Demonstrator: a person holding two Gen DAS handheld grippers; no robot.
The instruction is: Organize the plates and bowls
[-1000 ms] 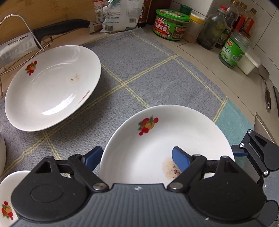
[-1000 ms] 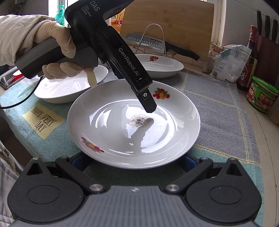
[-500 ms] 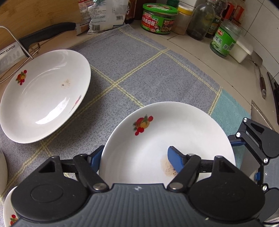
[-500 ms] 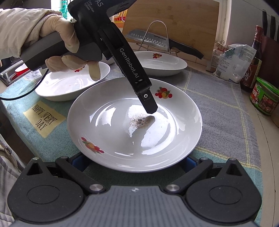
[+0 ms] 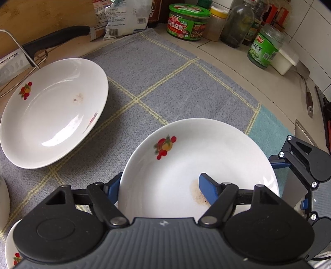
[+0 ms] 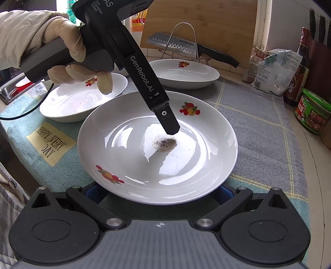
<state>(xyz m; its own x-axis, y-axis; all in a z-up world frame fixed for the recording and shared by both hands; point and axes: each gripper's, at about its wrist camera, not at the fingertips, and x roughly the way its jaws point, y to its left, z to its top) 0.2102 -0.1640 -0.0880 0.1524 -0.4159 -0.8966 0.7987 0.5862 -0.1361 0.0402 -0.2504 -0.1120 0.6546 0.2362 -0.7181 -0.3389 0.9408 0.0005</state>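
The left gripper (image 5: 160,184) fingers straddle the near plate's (image 5: 206,149) rim, wide; the right gripper (image 6: 159,191) fingers spread wide under its near edge.

A home kitchen counter. Ahead of the fingers lies a grey checked cloth (image 5: 169,87) with white fruit-patterned plates (image 5: 51,111) on it. Beyond the cloth, a cleaver (image 6: 175,44) sits in a wire rack (image 6: 183,39) against a wooden cutting board (image 6: 202,22). To the right of the fingers, jars (image 5: 264,46), a green-lidded tub (image 5: 188,21) and sauce bottles (image 6: 298,66) stand along a white tiled wall (image 5: 306,27), beside a bag of food (image 5: 124,17)
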